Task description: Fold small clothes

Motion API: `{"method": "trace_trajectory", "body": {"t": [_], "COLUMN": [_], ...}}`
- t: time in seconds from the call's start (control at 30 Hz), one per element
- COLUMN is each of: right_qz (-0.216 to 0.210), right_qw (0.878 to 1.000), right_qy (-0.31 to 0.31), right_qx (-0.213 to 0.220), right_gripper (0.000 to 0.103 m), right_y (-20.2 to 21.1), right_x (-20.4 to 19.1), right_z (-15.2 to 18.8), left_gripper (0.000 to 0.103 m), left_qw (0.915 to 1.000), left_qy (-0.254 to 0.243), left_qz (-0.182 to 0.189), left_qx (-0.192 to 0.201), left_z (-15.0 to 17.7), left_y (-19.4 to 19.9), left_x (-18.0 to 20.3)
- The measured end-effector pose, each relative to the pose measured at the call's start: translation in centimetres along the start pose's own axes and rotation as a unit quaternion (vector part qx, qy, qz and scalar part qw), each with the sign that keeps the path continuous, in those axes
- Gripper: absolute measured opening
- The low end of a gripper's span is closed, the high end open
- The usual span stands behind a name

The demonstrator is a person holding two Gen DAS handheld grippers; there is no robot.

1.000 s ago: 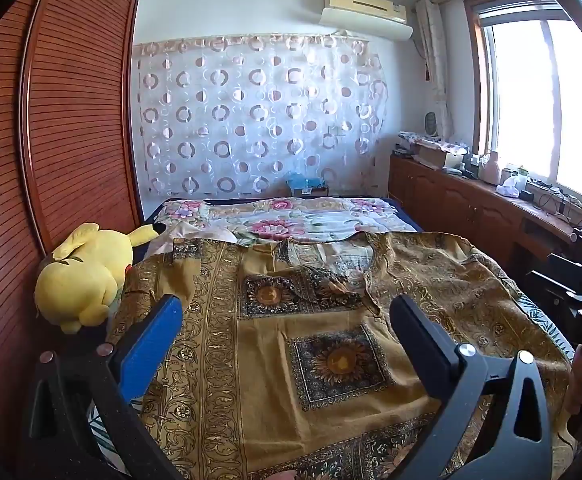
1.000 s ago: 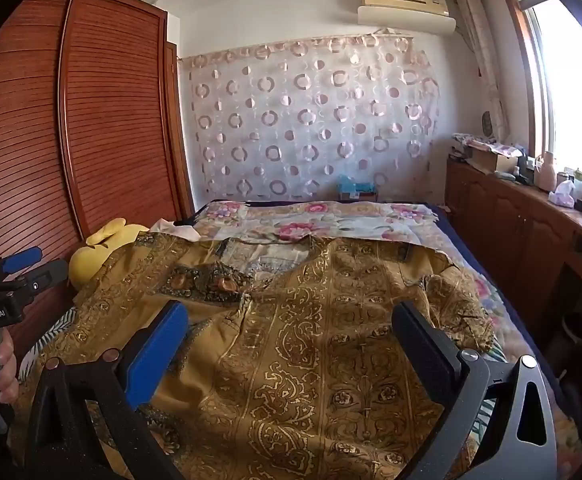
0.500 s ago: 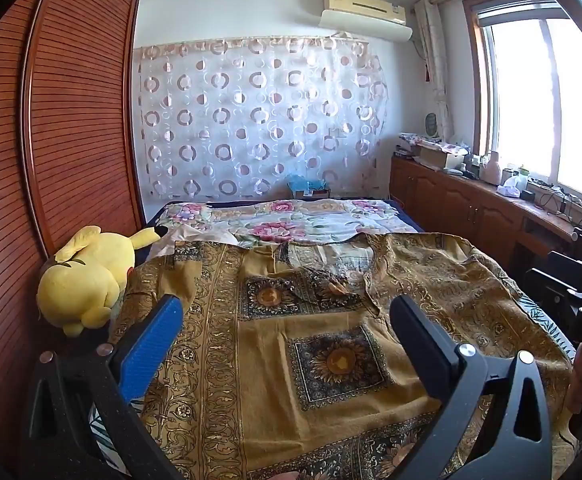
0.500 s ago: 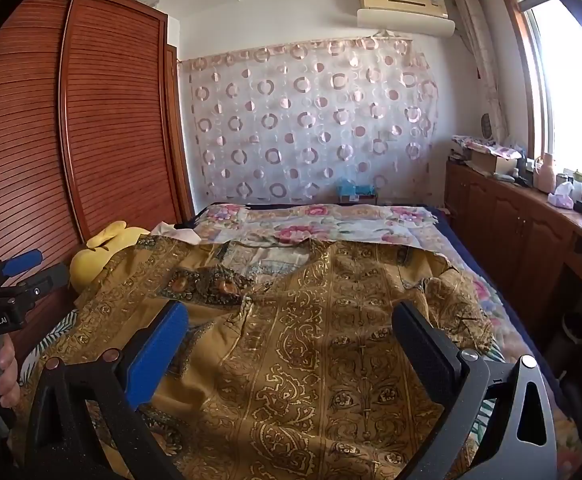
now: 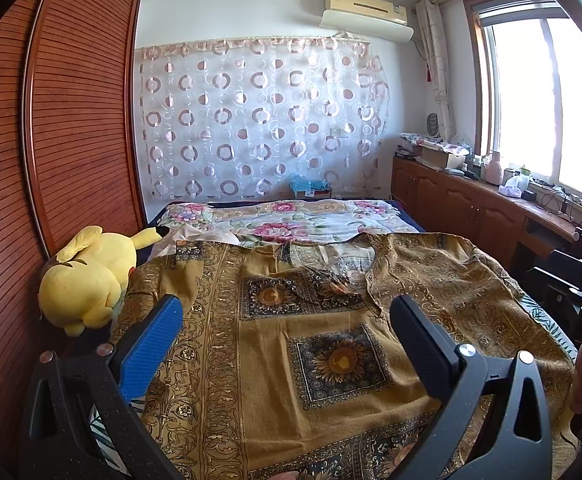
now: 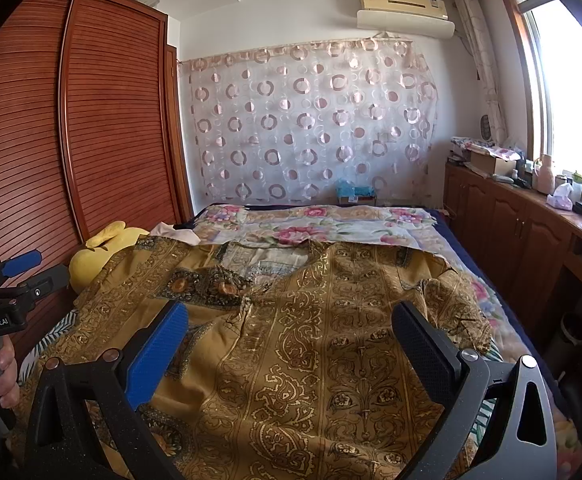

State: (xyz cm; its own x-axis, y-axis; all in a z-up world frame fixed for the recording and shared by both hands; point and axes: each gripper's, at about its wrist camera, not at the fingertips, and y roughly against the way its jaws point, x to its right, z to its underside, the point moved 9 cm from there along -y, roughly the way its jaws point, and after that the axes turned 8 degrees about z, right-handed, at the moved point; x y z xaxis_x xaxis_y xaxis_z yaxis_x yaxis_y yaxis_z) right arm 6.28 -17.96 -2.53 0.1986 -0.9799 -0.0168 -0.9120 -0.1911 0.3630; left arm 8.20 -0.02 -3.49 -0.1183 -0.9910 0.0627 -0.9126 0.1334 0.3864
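Both claws released, nothing held. left gripper (image 5: 287,320) has jaws spread wide, hovering over lower centre of frame above the cloth. right gripper (image 6: 291,328) same: jaws wide apart, empty, hovering lower centre.

Task item: 1 garment (image 5: 311,340), mustard/gold with dark sunflower squares and scroll borders, lying spread on the bed (image 5: 387,222), filling the lower half of both views. Neckline opening (image 5: 331,264) sits mid-frame, pointing toward the far end. Right-side part is bunched and rumpled at right of the right wrist view (image 6: 451,300); left part lies flatter. Near hem runs off the bottom edge, can't see it fully.

Handling, my read: thin woven fabric, light, limp, no stiffness. Will drape and sag from any pinch point, likely slides easily on the bedspread. Not fragile. Single-layer pinch may drag the layer under it.

Grab points: outer edges, 1 claw per side, at shoulder/sleeve seam or hem corner. The bordered bands look like straight fold guides. Flatten the bunched right side first.

Watch: plush toy (image 5: 87,276) touches the cloth's left edge, middle left of frame; could snag a left-side fold.
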Motion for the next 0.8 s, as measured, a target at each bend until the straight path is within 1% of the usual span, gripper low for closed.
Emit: {"method": "trace_trajectory", "body": {"t": [0.8], "right_qz": [0.000], "right_qw": [1.000], "right_qy": [0.001], "right_qx": [0.000], "right_gripper": [0.102], "right_y": [0.07], "right_x": [-0.05], "right_z": [-0.08], "left_gripper": [0.103], "left_qw": [1.0000], "left_qy": [-0.002], "left_qz": [0.000], "left_qx": [0.001], "left_z": [-0.01], "left_y": [-0.01], "left_x": [0.00]}}
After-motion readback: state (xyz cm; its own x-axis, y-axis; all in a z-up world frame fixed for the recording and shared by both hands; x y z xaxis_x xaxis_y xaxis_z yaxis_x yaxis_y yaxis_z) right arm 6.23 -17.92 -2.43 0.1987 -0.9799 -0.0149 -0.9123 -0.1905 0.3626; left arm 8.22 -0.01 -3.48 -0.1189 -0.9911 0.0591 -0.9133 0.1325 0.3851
